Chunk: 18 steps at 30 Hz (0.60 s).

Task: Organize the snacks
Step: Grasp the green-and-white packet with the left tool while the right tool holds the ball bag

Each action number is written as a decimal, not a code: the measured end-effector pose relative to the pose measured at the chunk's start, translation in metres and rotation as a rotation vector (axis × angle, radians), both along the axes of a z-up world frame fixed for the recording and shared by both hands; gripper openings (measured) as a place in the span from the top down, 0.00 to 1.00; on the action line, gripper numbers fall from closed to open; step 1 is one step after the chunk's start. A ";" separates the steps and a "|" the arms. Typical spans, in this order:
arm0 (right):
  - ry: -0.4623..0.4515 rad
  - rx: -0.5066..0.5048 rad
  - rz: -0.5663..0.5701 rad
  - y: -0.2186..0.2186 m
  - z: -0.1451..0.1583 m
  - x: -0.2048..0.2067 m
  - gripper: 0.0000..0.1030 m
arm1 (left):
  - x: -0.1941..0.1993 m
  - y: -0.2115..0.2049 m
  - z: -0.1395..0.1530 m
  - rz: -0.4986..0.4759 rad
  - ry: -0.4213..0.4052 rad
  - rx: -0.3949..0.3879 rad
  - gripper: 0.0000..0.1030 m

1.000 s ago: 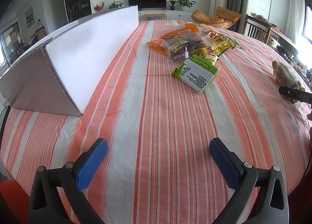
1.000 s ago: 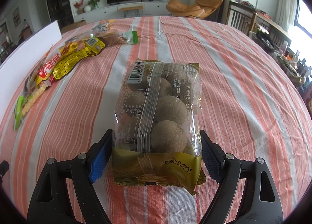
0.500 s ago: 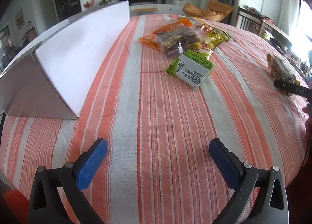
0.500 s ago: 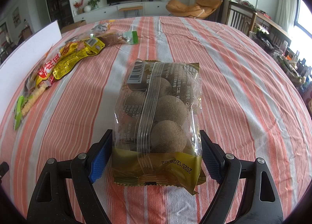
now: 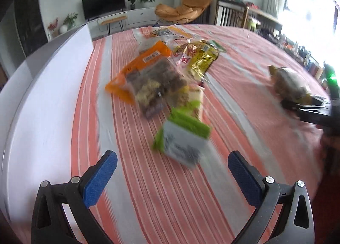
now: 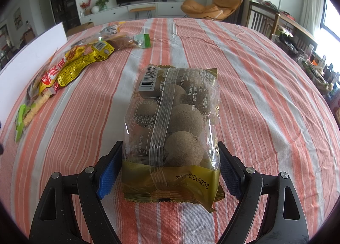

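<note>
My right gripper (image 6: 170,169) has its blue pads against both sides of a clear and gold bag of round brown balls (image 6: 174,125) that rests on the striped cloth. That bag also shows at the right in the left wrist view (image 5: 291,84). My left gripper (image 5: 172,171) is open and empty, low over the cloth, just short of a green and white packet (image 5: 182,137). Beyond it lies a pile of snacks: an orange bag of dark pieces (image 5: 148,78) and a yellow foil packet (image 5: 201,61). The left view is blurred by motion.
A long white cardboard panel (image 5: 42,99) stands on edge along the left of the table. The red and white striped tablecloth (image 6: 255,95) covers the table. More packets (image 6: 70,69) lie at the left in the right wrist view. Chairs and a TV stand behind.
My left gripper has moved forward and swung right, toward the green and white packet and the snack pile. My right gripper and its bag have not moved.
</note>
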State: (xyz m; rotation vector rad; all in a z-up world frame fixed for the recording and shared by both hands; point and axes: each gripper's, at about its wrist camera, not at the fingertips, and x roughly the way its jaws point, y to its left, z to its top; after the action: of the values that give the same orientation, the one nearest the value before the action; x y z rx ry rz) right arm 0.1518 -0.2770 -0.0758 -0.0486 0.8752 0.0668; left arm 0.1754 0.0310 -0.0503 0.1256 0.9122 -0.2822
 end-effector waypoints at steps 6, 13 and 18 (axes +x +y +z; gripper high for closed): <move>0.000 0.000 0.000 0.000 0.000 0.000 0.17 | 0.012 -0.008 -0.012 -0.085 0.064 -0.021 0.46; 0.000 0.000 0.000 0.000 0.000 0.000 0.17 | -0.034 0.008 -0.006 0.116 0.155 -0.047 0.49; 0.000 -0.001 0.000 0.000 0.000 0.000 0.17 | -0.065 0.014 -0.003 0.196 0.177 -0.050 0.44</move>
State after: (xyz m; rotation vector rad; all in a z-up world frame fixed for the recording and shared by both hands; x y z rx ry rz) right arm 0.1517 -0.2770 -0.0758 -0.0493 0.8755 0.0664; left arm 0.1101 0.0445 -0.0533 -0.0354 1.0838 -0.1350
